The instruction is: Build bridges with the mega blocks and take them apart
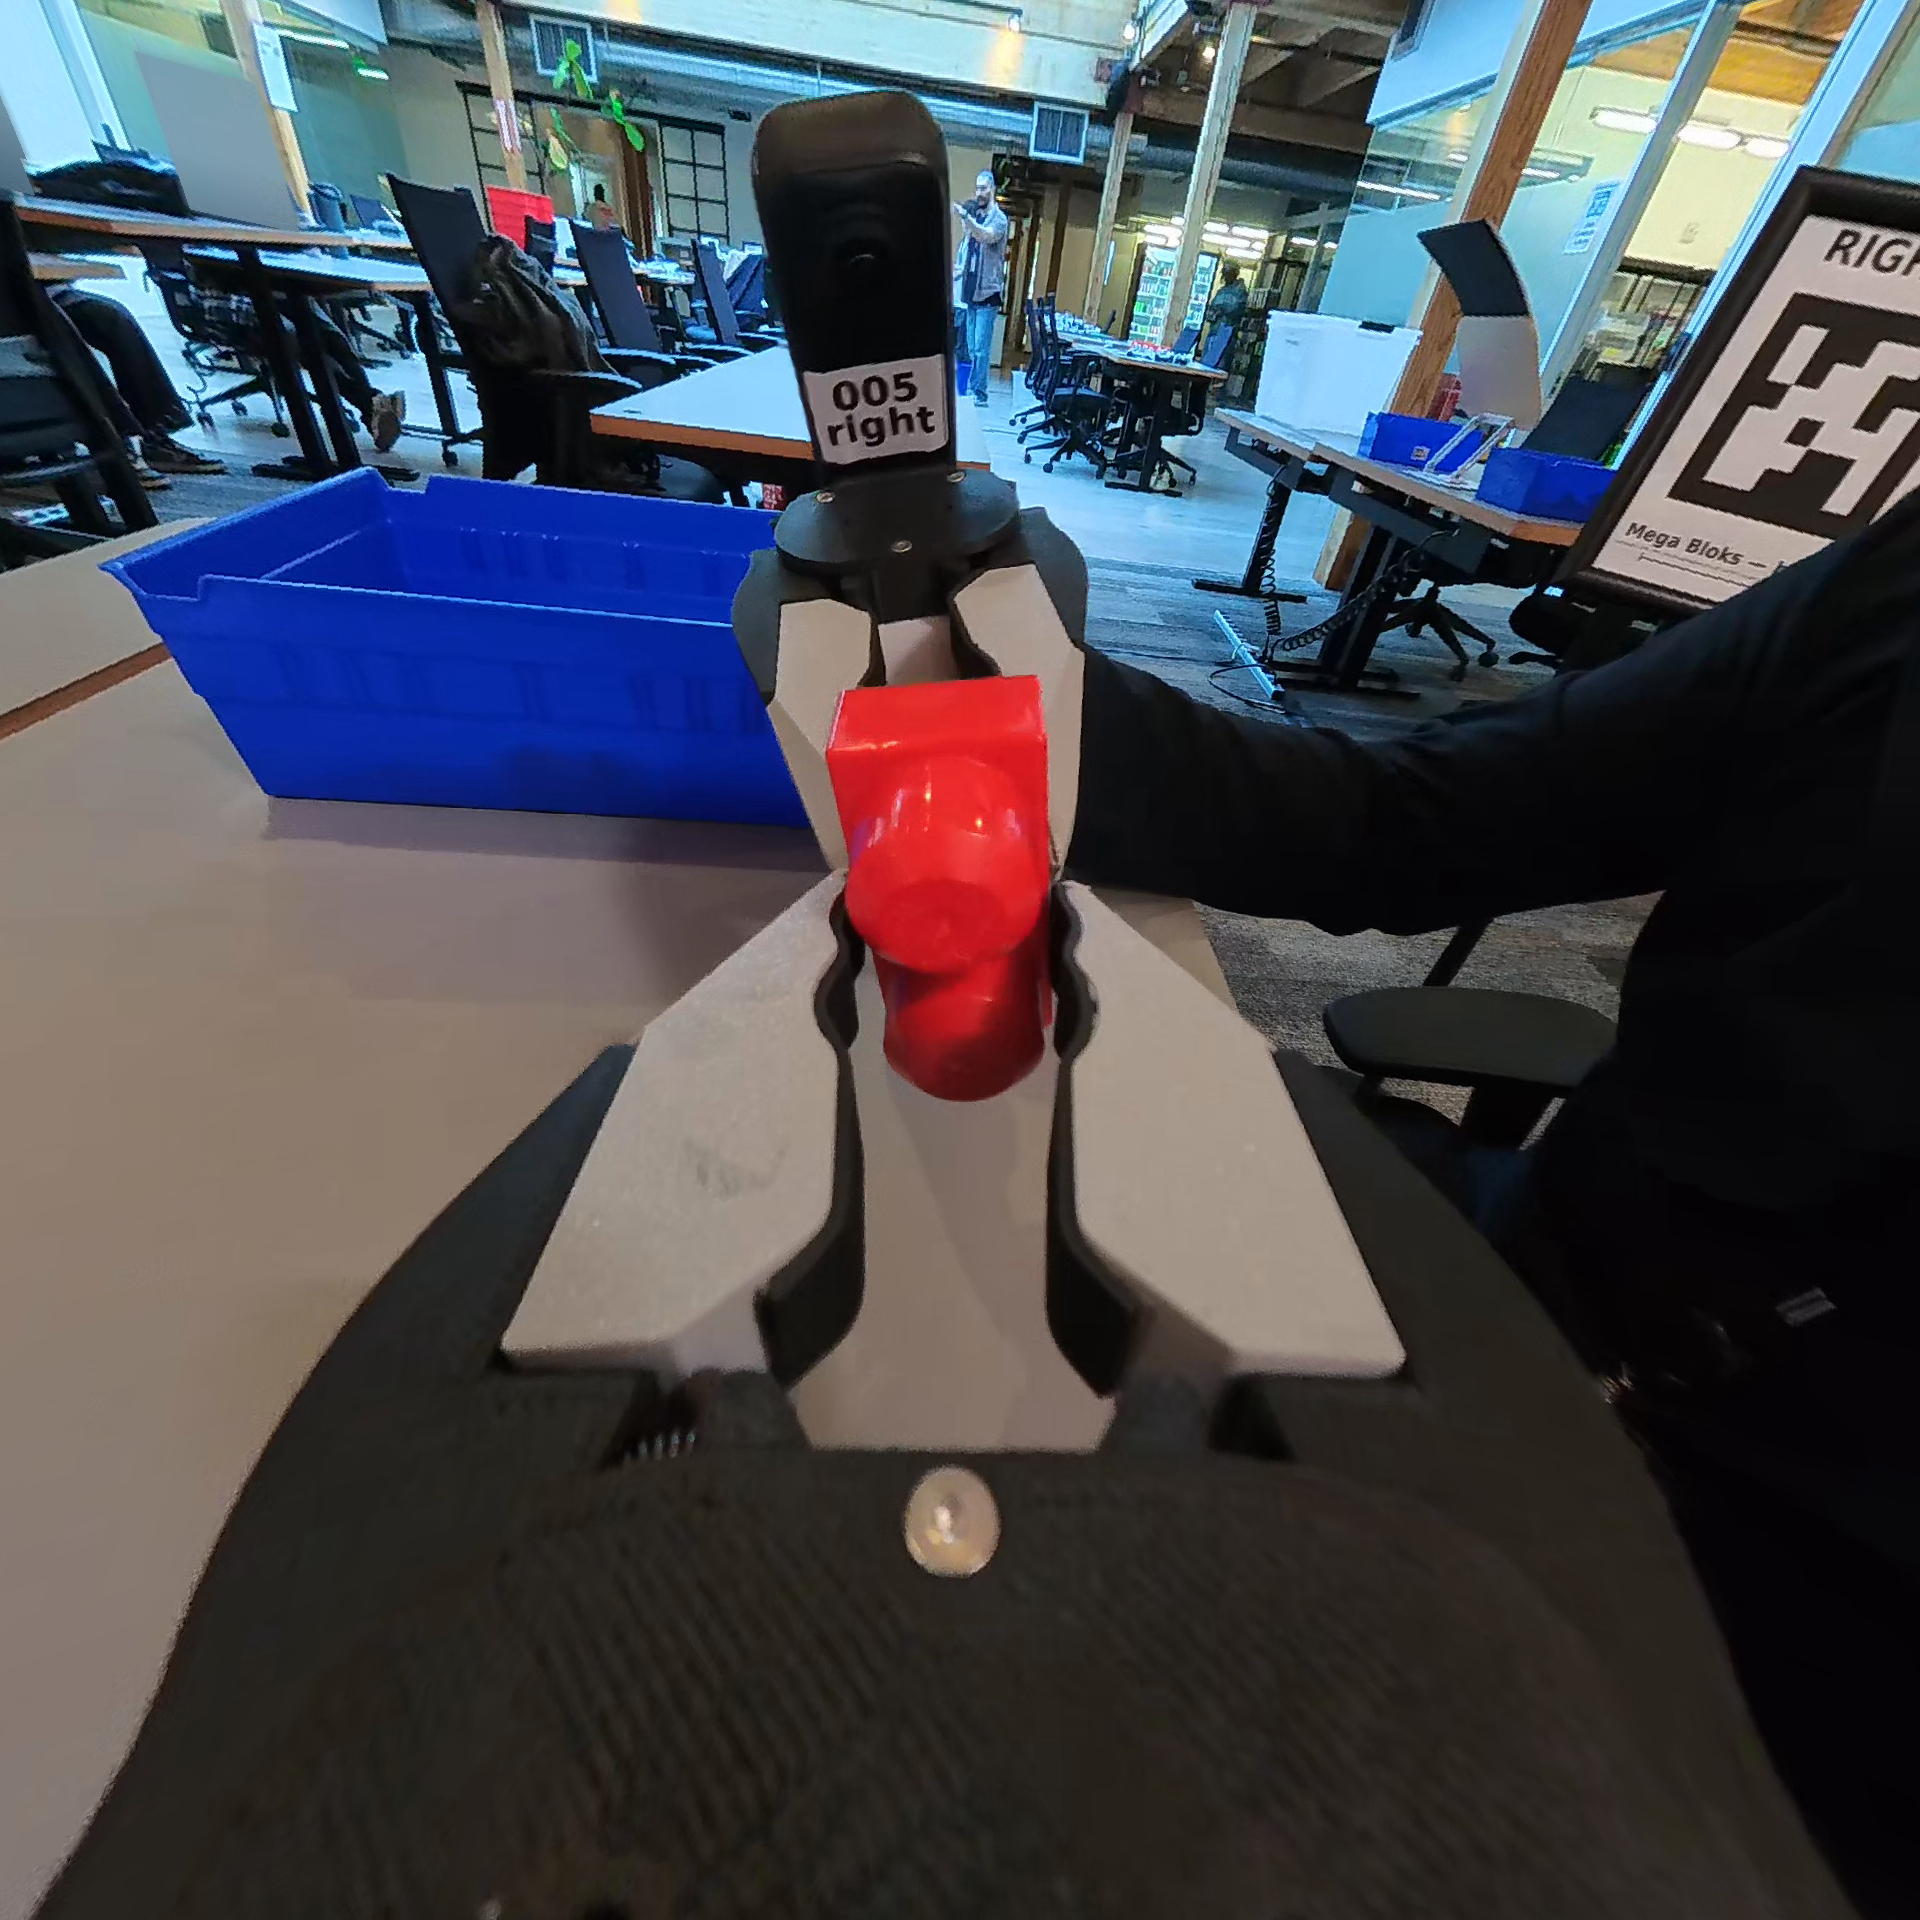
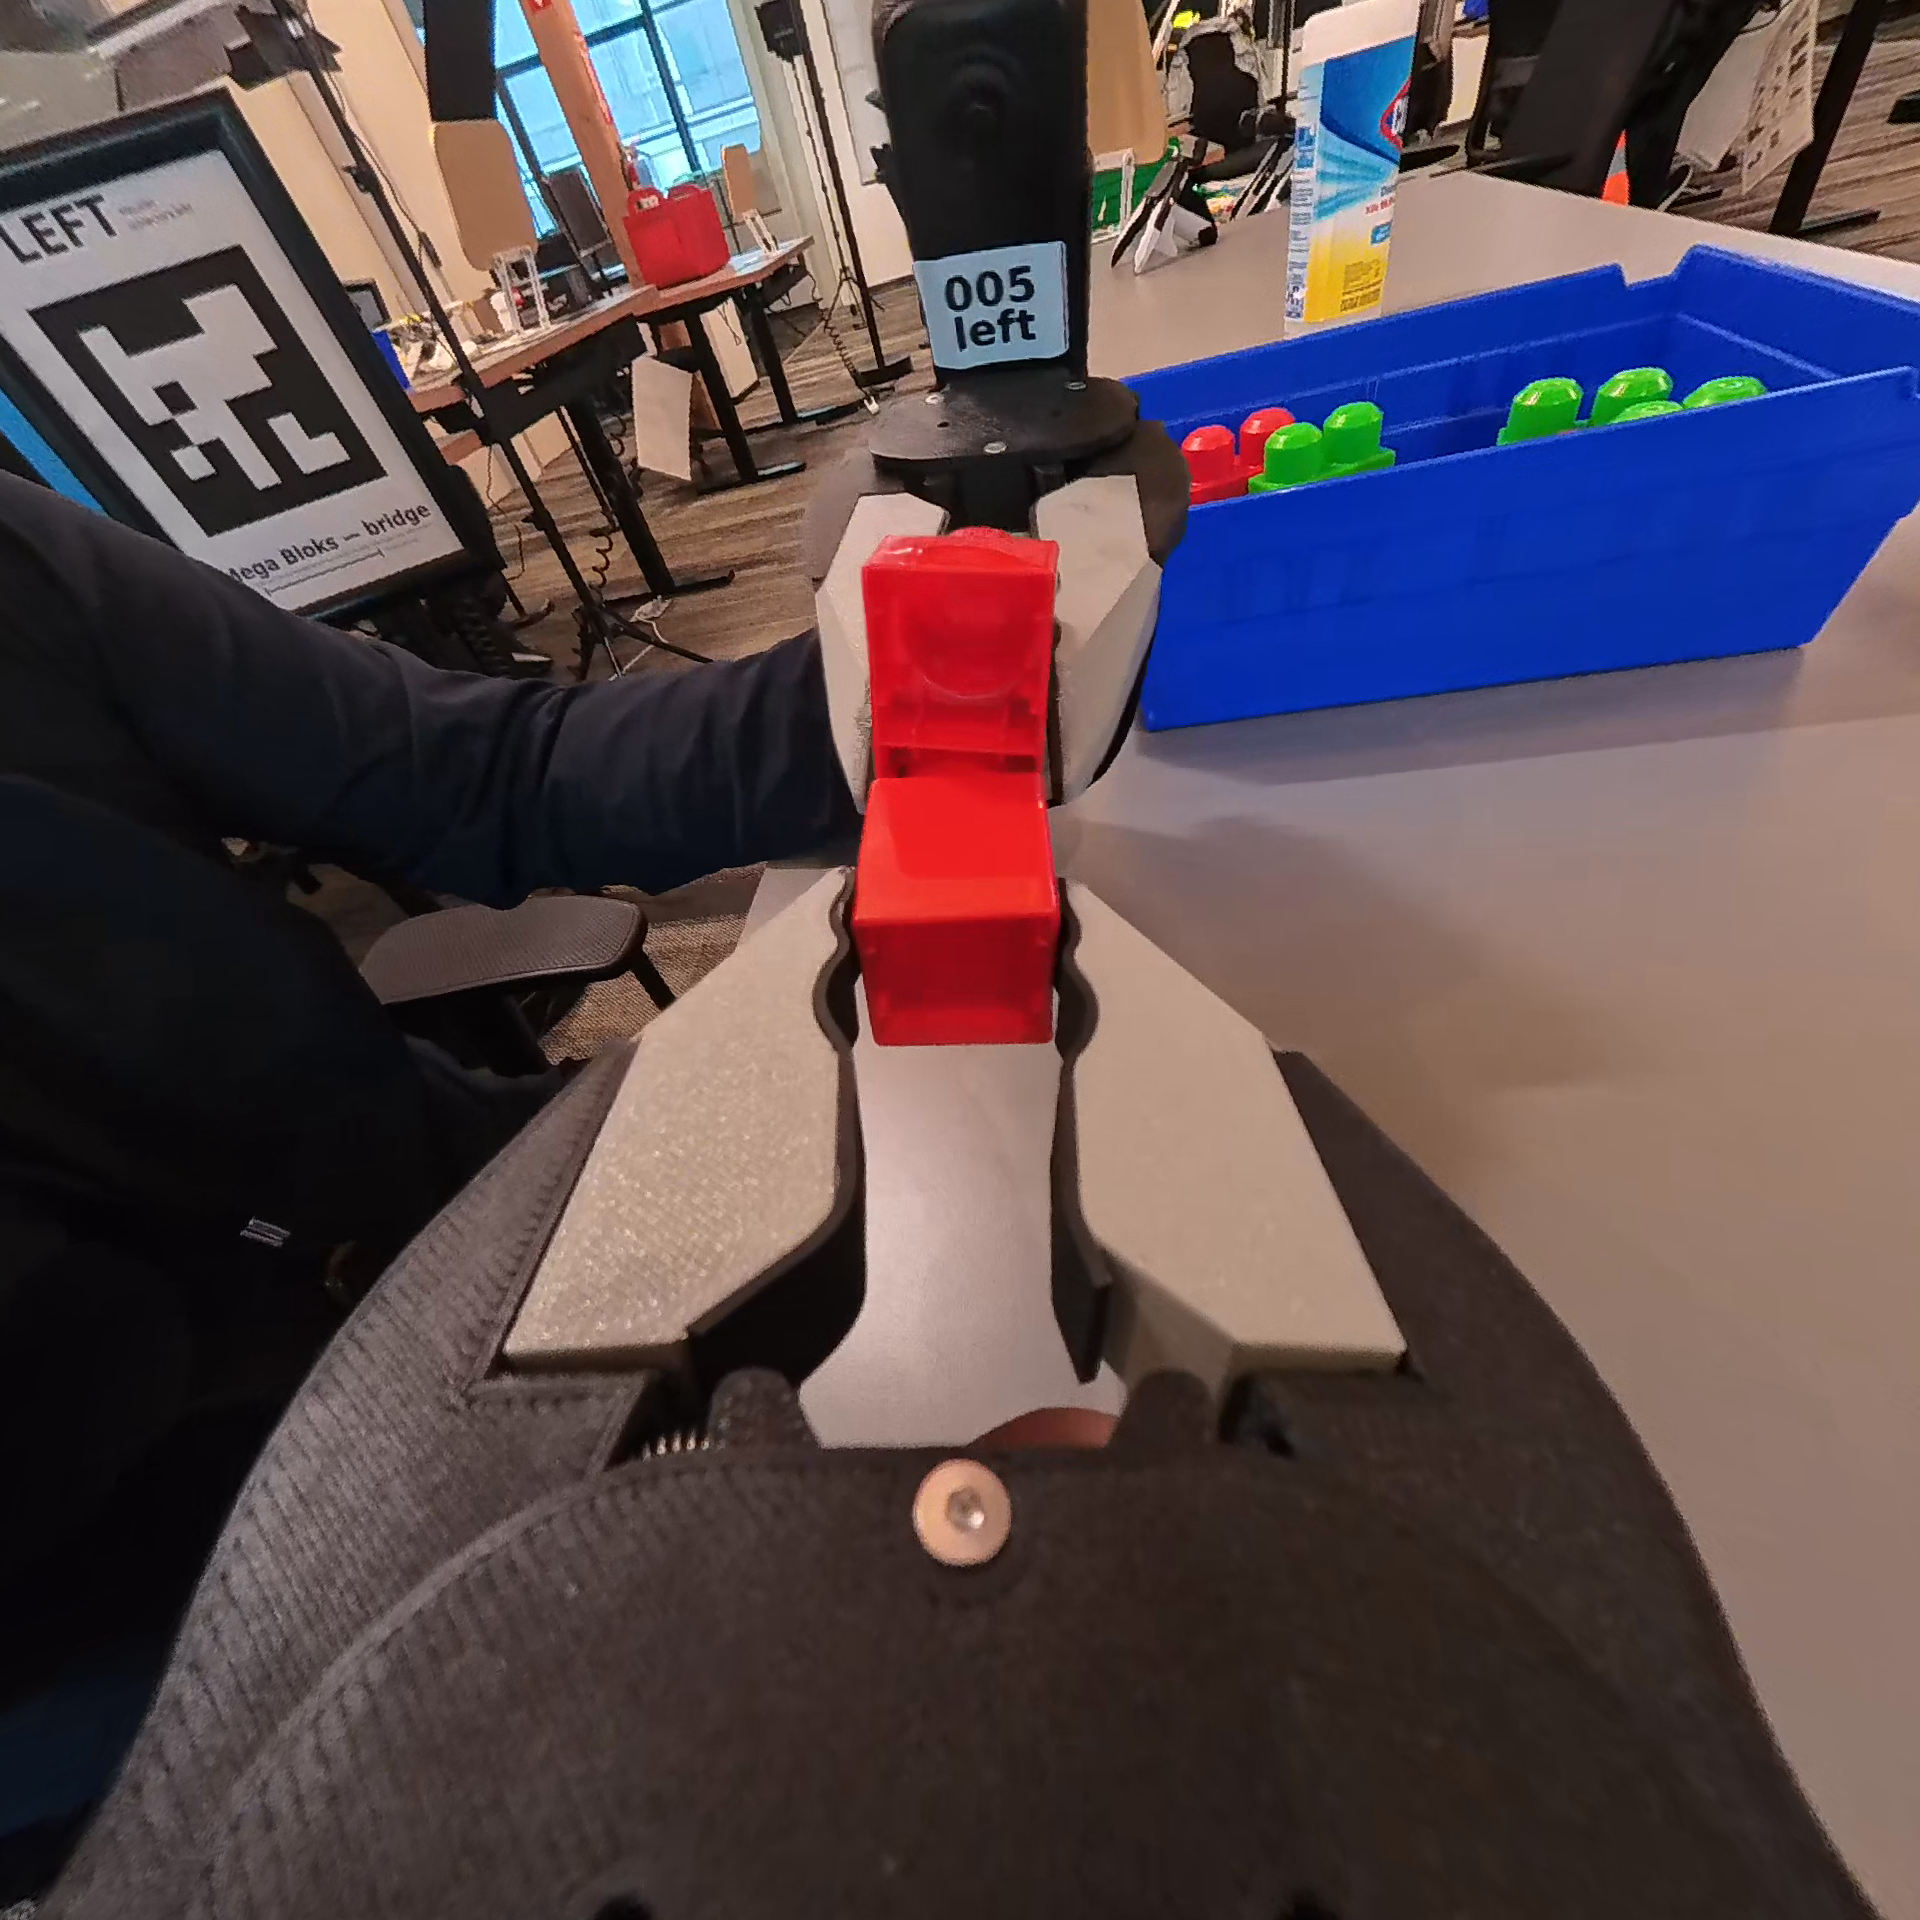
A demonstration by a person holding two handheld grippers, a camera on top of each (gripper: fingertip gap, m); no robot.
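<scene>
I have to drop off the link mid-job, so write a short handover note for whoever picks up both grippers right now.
Left gripper: shut on a red block, stud facing its camera.
Right gripper: shut on a second red block.
The two blocks meet end to end in the air above the table edge; whether they are locked together cannot be told.
The blue bin holds green blocks and red ones.
Done: no finished bridge is in view.
Left: probably settling this pair, then the remaining blocks.
</scene>
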